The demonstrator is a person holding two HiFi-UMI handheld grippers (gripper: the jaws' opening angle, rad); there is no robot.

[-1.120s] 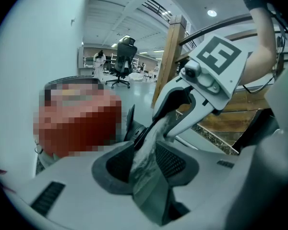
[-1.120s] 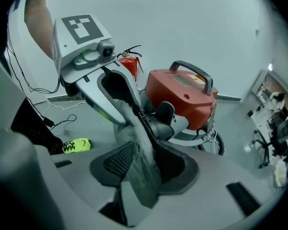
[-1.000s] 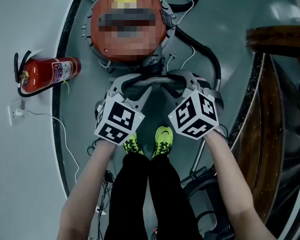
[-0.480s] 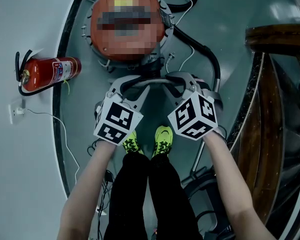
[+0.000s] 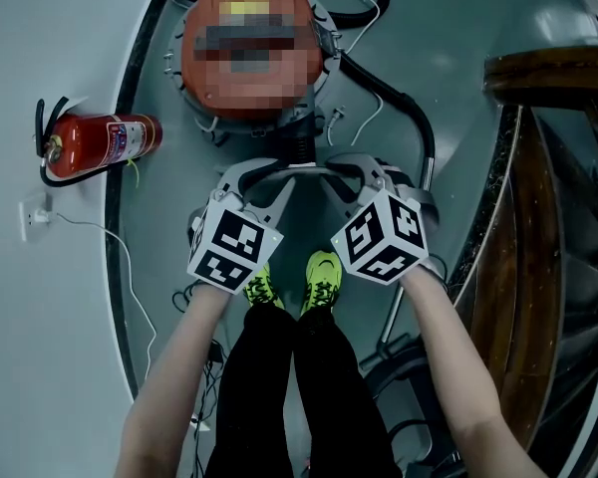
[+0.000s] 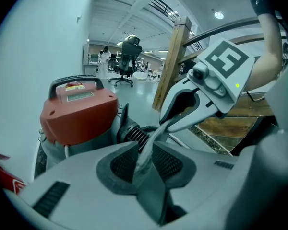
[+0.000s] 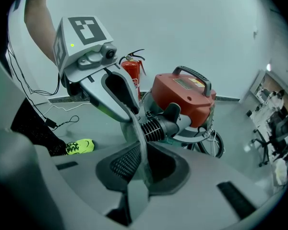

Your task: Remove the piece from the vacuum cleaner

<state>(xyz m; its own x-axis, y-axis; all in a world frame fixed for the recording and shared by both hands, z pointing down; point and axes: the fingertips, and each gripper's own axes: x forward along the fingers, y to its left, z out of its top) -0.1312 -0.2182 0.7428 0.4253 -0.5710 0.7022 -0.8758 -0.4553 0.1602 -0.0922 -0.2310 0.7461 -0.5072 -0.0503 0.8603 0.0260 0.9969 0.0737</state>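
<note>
1. The orange vacuum (image 5: 254, 93) stands on the grey floor (image 5: 448, 68) at the far side. Its black ribbed cuff (image 7: 156, 126) faces the person.
2. The piece (image 6: 145, 150), a thin pale-grey strip, sits just on the near side of that cuff, between the two grippers. I cannot tell whether it still joins the cuff.
3. The left gripper (image 5: 262, 179) reaches in from the left. Its jaws have just been closing and now stand almost together, with their pads pressed on the piece.
4. The right gripper (image 5: 357, 172) reaches in from the right. Its jaws have just been closing too and are pinched narrowly on the same piece.
5. The two grippers' tips nearly meet over the piece.
6. A red extinguisher (image 5: 100, 142) lies on the floor to the left, well apart from the vacuum.
7. Yellow-green shoes (image 5: 324, 272) stand just on the near side of the grippers.
</note>
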